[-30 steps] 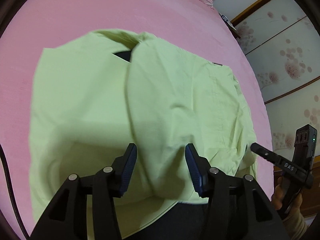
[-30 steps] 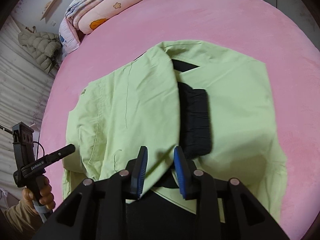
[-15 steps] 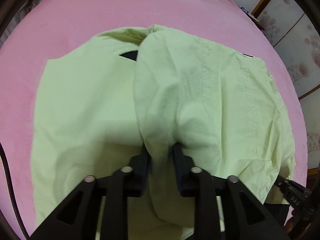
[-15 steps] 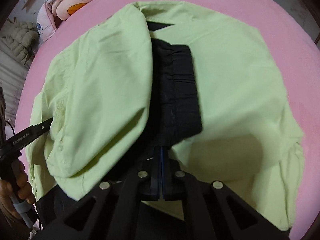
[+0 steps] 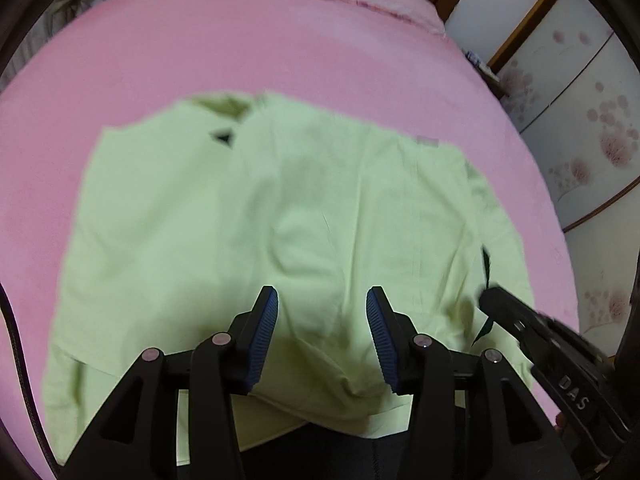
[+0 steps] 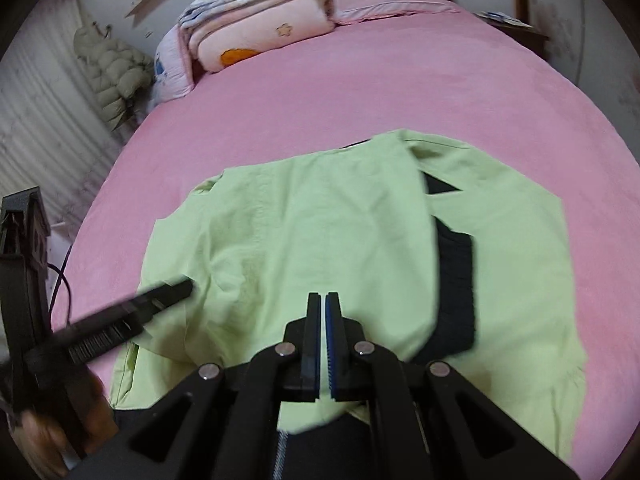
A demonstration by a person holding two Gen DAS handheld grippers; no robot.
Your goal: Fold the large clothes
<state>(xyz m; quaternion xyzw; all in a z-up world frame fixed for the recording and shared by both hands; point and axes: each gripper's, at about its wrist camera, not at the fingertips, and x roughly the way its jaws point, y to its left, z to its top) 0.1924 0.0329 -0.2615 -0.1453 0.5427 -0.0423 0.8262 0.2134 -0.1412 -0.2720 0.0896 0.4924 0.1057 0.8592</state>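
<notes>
A light green jacket (image 5: 280, 220) with black lining lies spread on the pink bed (image 5: 240, 48), one front panel folded over the middle. In the right wrist view the jacket (image 6: 320, 240) shows a strip of black lining (image 6: 456, 288) to the right of the folded panel. My left gripper (image 5: 322, 320) is open and empty above the jacket's near hem. My right gripper (image 6: 323, 320) has its jaws closed together above the hem, with no cloth visible between them. Each gripper shows in the other's view: the right one (image 5: 540, 340), the left one (image 6: 132, 312).
Folded quilts and a pillow (image 6: 256, 36) lie at the head of the bed. A padded coat (image 6: 116, 76) hangs by the left wall. A flowered wardrobe door (image 5: 592, 140) stands on the right. A black cable (image 5: 16, 340) runs along the left bed edge.
My left gripper has opened and let go of the green panel, which now lies flat. Both grippers have pulled back and up from the jacket. The right gripper stays closed.
</notes>
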